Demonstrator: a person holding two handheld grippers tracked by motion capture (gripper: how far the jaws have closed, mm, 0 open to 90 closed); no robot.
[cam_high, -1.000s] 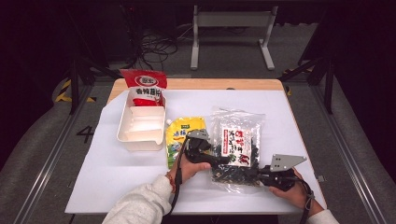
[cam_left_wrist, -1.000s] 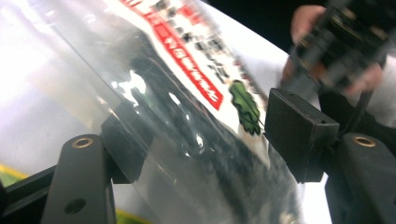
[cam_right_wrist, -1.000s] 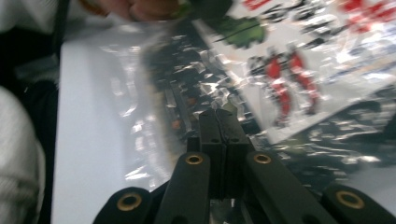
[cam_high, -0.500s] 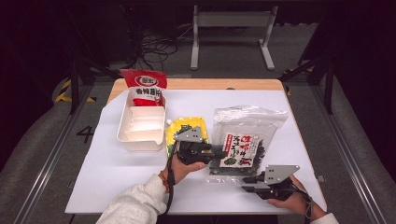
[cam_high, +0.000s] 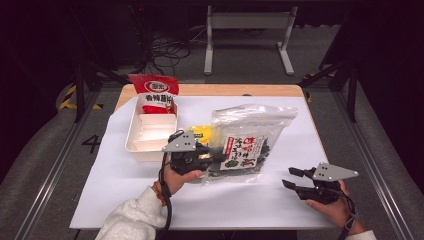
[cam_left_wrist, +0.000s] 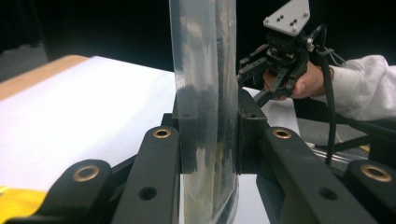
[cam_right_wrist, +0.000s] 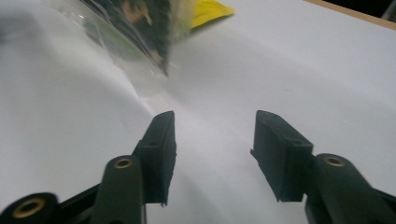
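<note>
A clear bag (cam_high: 247, 142) with a red-and-white printed label, its writing unreadable, is holding dark pieces and hanging above the white-covered table (cam_high: 120, 185), clamped in the left gripper (cam_high: 212, 159). The right gripper (cam_high: 291, 178) is hovering near it, jaws apart, just opening, nothing between them. A white tray (cam_high: 150, 134) is sitting behind.

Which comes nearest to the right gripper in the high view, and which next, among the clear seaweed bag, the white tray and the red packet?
From the right gripper:
1. Clear seaweed bag, just left of it, held by the left gripper.
2. White tray, farther left, past the bag.
3. Red packet, at the tray's far end, farthest.
</note>
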